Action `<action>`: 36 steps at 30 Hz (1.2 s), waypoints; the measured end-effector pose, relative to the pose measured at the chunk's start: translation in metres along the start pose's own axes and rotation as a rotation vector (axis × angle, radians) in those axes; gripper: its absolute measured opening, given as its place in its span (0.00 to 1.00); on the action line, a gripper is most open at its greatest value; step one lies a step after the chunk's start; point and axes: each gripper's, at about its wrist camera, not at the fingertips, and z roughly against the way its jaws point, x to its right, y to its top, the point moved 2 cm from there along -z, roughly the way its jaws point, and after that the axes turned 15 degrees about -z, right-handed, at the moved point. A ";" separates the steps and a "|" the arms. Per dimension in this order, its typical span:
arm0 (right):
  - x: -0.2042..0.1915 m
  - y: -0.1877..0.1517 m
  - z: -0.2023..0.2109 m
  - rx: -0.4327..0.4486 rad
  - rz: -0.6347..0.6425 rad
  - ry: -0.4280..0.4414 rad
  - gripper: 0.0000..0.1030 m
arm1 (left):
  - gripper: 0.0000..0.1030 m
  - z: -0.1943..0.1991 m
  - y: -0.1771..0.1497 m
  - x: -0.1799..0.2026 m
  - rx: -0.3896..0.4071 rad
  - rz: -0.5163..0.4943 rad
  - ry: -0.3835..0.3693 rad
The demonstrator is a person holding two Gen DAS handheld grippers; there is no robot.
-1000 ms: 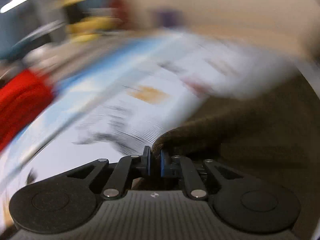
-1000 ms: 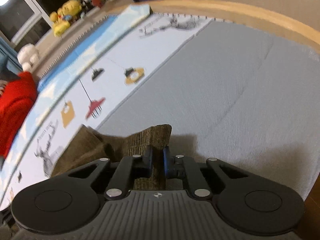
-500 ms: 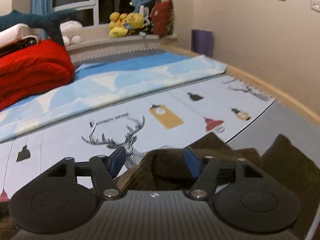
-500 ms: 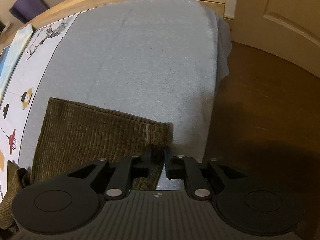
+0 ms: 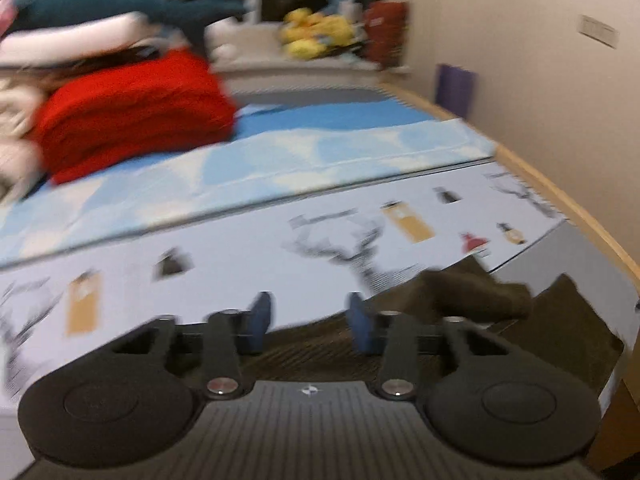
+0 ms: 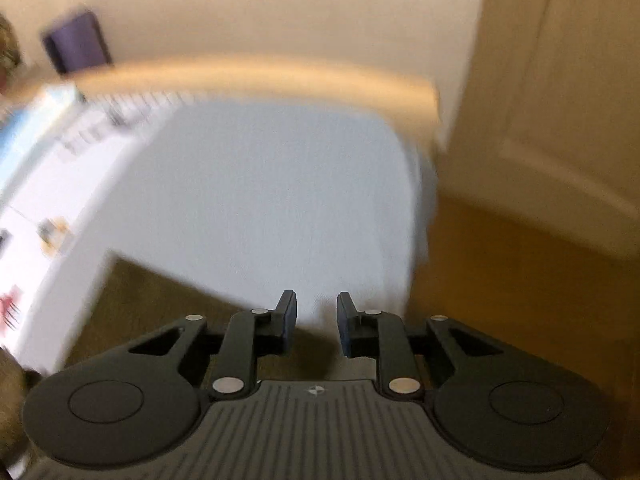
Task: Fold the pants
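Observation:
The brown corduroy pants [image 5: 472, 300] lie on the bed, below and to the right of my left gripper [image 5: 306, 320], which is open and empty just above them. In the right wrist view the pants [image 6: 160, 304] lie flat on the grey sheet at lower left. My right gripper [image 6: 312, 320] is open and empty, above the pants' near corner. Both views are blurred.
A printed bedspread [image 5: 240, 248] and a blue blanket [image 5: 280, 152] cover the bed. A red folded blanket [image 5: 132, 112] and stuffed toys [image 5: 316, 32] are at the back. The wooden bed frame [image 6: 280, 72], the wood floor [image 6: 520, 280] and a door [image 6: 560, 100] are to the right.
Both grippers have let go of the pants, first the left, then the right. Both have drawn back. The pants now lie on the bed.

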 end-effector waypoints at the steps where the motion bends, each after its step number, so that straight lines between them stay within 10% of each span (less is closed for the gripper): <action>1: -0.012 -0.003 0.009 -0.002 0.013 0.086 0.22 | 0.23 0.010 -0.009 -0.016 -0.023 0.011 0.018; 9: -0.109 -0.082 0.037 -0.324 0.227 0.547 0.22 | 0.20 0.054 -0.132 -0.140 -0.225 0.225 0.101; 14: -0.162 -0.138 0.046 -0.478 0.355 0.623 0.32 | 0.60 0.053 -0.174 -0.152 -0.377 0.064 0.157; 23: -0.234 -0.249 0.089 -0.597 0.648 0.745 0.48 | 0.60 0.057 -0.175 -0.121 -0.326 -0.190 -0.077; 29: -0.255 -0.283 0.092 -0.448 0.809 0.677 0.48 | 0.60 0.070 -0.166 -0.119 -0.240 -0.208 -0.185; 31: -0.256 -0.288 0.086 -0.434 0.838 0.654 0.45 | 0.48 0.053 -0.176 -0.110 -0.332 -0.307 -0.144; 33: -0.259 -0.290 0.077 -0.436 0.839 0.643 0.42 | 0.06 0.035 -0.184 -0.107 -0.429 -0.398 -0.109; 36: -0.259 -0.286 0.063 -0.425 0.783 0.605 0.00 | 0.05 0.028 -0.176 -0.127 -0.436 -0.399 -0.031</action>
